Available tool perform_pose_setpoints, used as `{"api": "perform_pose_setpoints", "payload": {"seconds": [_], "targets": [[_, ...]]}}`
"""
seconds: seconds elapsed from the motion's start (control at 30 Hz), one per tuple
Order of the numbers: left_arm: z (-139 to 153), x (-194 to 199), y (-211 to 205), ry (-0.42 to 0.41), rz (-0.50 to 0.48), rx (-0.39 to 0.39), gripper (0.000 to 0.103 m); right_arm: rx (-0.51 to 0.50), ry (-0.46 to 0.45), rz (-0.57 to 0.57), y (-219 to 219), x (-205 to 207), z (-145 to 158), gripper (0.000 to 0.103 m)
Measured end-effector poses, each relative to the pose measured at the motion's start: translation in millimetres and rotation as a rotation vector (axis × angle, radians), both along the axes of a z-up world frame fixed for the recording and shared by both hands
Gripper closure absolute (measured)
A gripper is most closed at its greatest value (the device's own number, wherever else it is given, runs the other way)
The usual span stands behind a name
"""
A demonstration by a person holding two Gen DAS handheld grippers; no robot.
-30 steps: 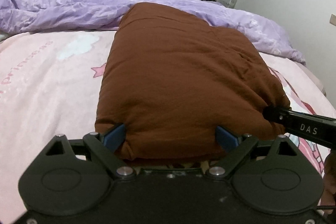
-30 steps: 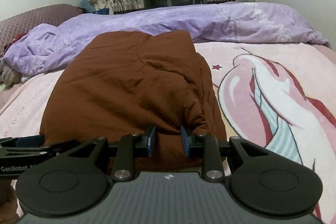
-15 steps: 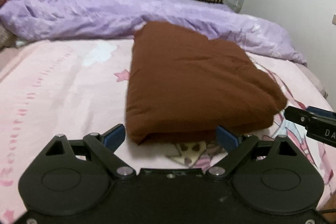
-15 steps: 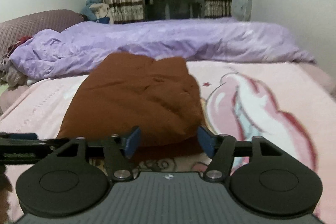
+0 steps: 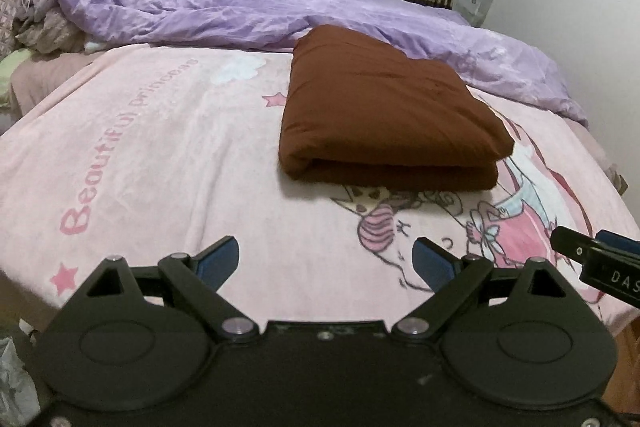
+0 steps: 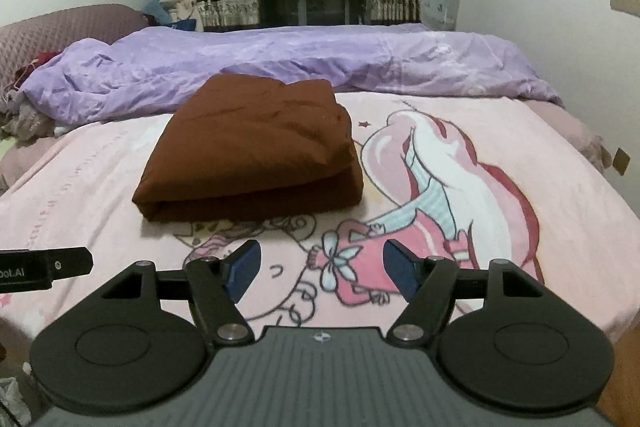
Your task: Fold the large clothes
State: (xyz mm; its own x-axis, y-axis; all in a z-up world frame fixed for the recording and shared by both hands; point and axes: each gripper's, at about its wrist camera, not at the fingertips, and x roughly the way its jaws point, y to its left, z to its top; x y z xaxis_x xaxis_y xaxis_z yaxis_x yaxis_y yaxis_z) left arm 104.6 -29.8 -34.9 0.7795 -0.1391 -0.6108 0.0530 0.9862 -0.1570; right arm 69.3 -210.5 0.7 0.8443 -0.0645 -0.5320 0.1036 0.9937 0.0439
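In the left wrist view the folded rust-brown padded garment (image 5: pixel 384 115) lies flat on the pink printed bed sheet (image 5: pixel 160 155), right of centre in the upper half of the frame. Its long axis runs from the rounded fold edge nearest the camera up toward the rumpled lilac quilt (image 5: pixel 224 7) along the top, which its far end touches; that axis leans slightly to the upper left. The left tongs (image 5: pixel 326 261) at the bottom of the frame stand wide apart with nothing between the blue pads, well clear of the garment. A second ago those pads flanked the near edge of the bundle; now bare sheet with a cartoon print separates them from it. The tip of the right tongs (image 5: pixel 592 259) pokes in at the lower right edge. In the right wrist view the same garment (image 6: pixel 252 151) sits left of centre in mid-frame, fold edge toward the camera, far end reaching the quilt (image 6: pixel 320 63). The right tongs (image 6: pixel 322 269) have just been opening and stand spread with nothing between them; a second ago they were nearly closed at the garment's near right corner. The left tongs' tip (image 6: pixel 60 265) shows at the left edge.
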Motion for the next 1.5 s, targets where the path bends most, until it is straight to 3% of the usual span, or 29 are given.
{"api": "perform_pose_setpoints", "payload": {"seconds": [0.5,1.5], "targets": [[-10.6,-4.3,-4.5,0.052,-0.028,0.027,0.007,0.024,0.032,0.003,2.0,-6.5,-10.6,0.021],[-10.1,-4.6,-8.0,0.057,-0.033,0.034,0.007,0.026,0.035,0.0,1.1,-6.5,-10.6,0.021]]}}
